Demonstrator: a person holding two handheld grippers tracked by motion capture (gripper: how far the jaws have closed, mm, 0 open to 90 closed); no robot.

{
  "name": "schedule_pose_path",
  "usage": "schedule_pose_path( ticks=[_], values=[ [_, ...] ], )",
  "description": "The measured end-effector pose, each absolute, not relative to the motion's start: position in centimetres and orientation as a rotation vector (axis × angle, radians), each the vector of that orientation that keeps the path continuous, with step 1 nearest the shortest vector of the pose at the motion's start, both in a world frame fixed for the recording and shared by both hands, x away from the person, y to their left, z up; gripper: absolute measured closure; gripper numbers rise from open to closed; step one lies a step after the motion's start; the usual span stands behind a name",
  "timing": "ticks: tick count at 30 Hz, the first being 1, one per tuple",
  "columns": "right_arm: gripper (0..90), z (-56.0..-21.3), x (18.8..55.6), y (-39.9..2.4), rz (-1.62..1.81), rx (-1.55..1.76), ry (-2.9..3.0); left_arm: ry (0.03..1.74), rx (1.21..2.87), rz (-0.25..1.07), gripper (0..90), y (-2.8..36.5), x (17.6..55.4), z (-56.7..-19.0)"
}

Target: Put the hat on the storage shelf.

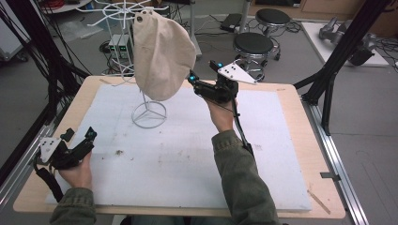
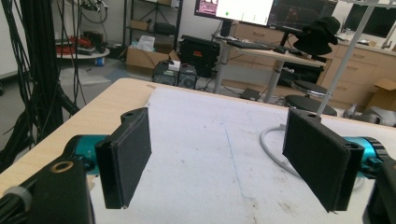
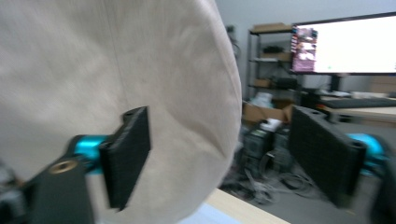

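table (image 1: 291, 122): light wood top, with a white foam sheet (image 1: 187, 154) over most of it, kinda scuffed and speckled with dirt
stools (image 1: 253, 44): two round black ones on the grey floor past the far edge, one behind the other
frame posts (image 1: 345, 51): black struts coming down on the right side, a fat bundle of black cables (image 1: 42, 61) on the left
monitor (image 2: 243, 9): lit up on a desk at the back of the room
black hat (image 2: 320, 35): sitting on that same desk
cardboard boxes (image 2: 144, 56): on the floor by the shelving
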State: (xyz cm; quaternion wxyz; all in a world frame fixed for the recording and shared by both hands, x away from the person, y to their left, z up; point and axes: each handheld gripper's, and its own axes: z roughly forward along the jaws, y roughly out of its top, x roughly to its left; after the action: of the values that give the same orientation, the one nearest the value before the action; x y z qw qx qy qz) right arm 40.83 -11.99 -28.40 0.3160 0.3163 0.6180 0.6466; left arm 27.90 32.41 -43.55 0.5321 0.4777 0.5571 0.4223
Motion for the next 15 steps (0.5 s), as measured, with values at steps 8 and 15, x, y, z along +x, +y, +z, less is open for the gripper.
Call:
schedule_pose_path(
  ticks=[8,15],
  values=[
    [11.7,-28.4,40.2,-13.0,1.555,0.898,1.621,1.327,1.136,1.006,23.7,32.4,27.7,-43.5],
    [11.7,-28.8,39.2,-15.6,1.527,0.985,1.594,1.321,1.131,1.014,23.7,32.2,27.4,-43.3]
  ],
)
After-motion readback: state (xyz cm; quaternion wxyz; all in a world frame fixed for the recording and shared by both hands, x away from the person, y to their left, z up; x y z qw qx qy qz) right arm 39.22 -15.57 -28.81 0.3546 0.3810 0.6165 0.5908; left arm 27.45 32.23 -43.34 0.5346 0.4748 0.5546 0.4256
